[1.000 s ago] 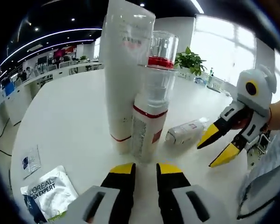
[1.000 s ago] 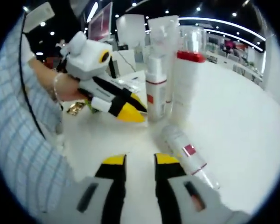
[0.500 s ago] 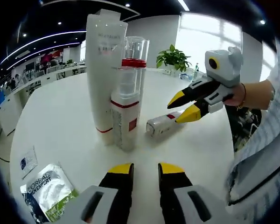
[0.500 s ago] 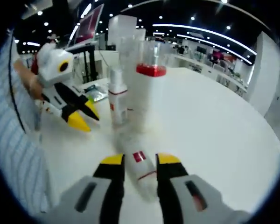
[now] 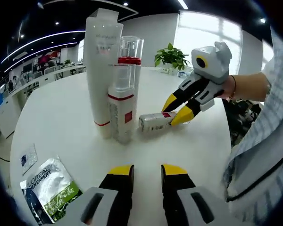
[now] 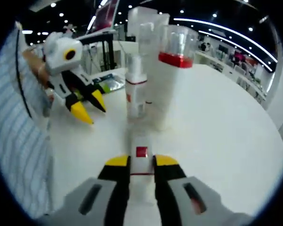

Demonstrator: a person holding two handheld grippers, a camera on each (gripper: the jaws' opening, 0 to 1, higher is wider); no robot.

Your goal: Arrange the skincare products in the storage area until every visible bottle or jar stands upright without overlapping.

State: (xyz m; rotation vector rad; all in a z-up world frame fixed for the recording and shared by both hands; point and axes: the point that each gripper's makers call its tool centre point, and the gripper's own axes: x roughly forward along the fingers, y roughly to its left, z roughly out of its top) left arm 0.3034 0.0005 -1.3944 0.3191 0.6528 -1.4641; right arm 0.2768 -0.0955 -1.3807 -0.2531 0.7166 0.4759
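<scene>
Right gripper pinches the lying bottle; left gripper, spread, faces a sachet on the bench.

The worktop is viewed from low and a little back in the left gripper view, aimed at the standing bottles. In the right gripper view, the lying bottle is seen very close. Bottles, worktop and the opposite claw are shared.
</scene>
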